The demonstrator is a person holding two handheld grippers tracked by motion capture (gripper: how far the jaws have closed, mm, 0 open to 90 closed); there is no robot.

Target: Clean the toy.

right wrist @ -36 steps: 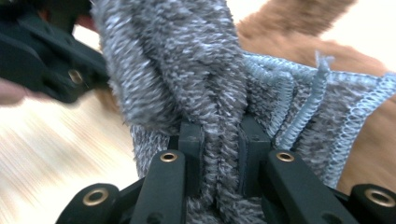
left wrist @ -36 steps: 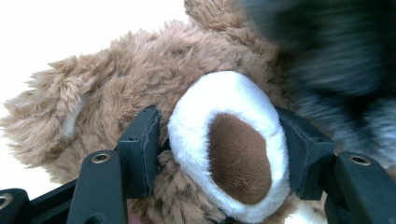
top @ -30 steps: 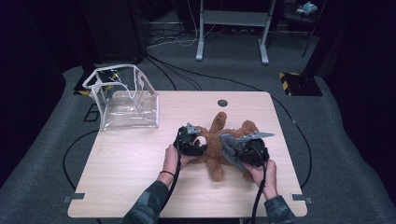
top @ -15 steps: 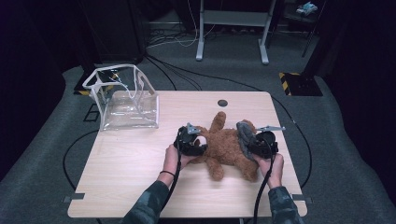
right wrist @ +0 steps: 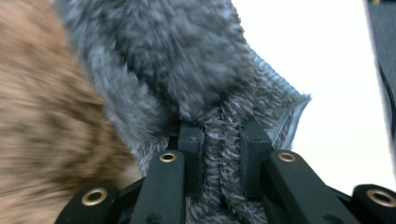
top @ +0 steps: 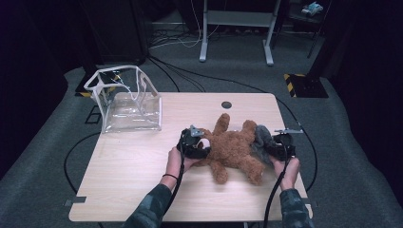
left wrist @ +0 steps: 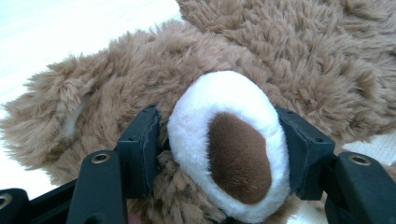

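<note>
High view: a brown teddy bear lies flat on the wooden table, right of centre, limbs spread. The left gripper sits at the bear's left side, touching it, held by the person's left hand. The right gripper sits at the bear's right side, held by the right hand. A grey furry piece lies between the right gripper and the bear's body, touching both. A clear plastic bag with white trim stands on the far left part of the table, well apart from the bear. A small dark round hole shows in the table near its far edge. Cables run over the grey floor around the table.

Left gripper view: the jaws stand on either side of the bear's white muzzle with its brown nose. Both pads press against the muzzle fur; the gripper is clamped on the muzzle. Brown fur lies behind and around it.

Right gripper view: the jaws are drawn close together on a fold of the grey piece, which is pinched between the pads. The stitched edge of the piece shows at the right. Brown fur, blurred, lies to the left, touching the grey piece.
</note>
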